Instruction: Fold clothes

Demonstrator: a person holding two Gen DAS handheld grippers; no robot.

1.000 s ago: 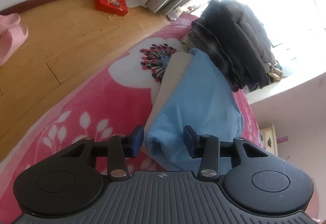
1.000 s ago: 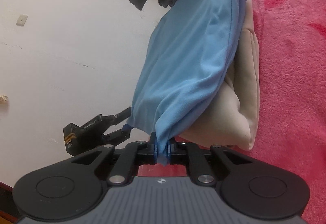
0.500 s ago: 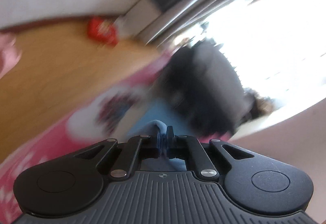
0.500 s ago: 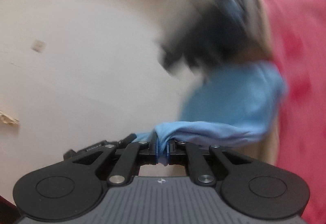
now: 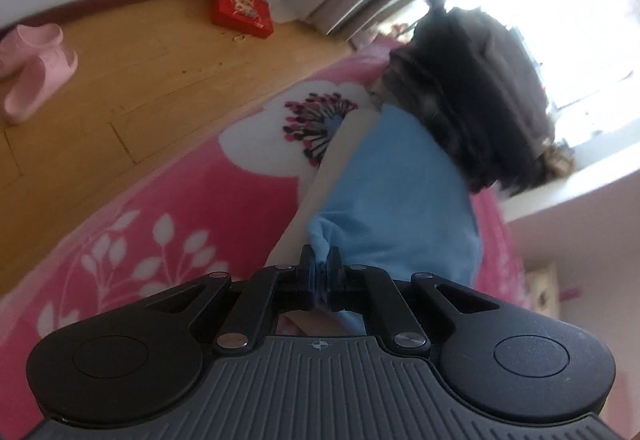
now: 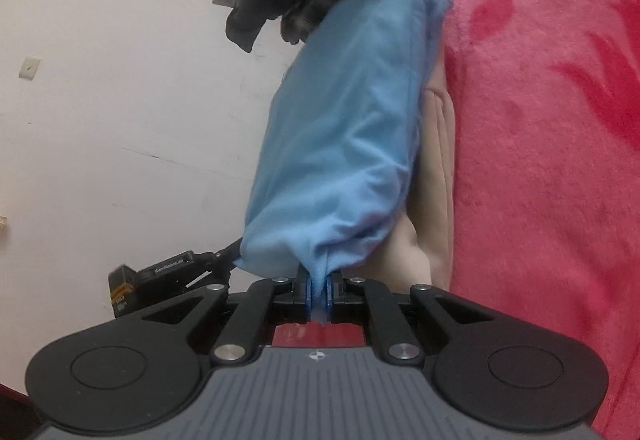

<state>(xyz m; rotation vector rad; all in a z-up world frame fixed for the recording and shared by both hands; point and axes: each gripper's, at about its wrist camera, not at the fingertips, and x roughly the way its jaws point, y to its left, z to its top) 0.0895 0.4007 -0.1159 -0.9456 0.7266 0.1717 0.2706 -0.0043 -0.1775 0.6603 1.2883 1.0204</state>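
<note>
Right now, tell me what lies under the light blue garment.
Under the light blue fabric garment lies a folded beige garment, its edge showing alongside, on the pink floral blanket. How far the beige piece reaches beneath is covered.

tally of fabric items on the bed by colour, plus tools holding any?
Blue garment: 1, pinched by the left tool and the right tool
Beige garment: 1, under the blue one
Dark clothes pile: 1, pieces uncountable
Pink blanket: 1
Total: 4 fabric items, 2 tools
</note>
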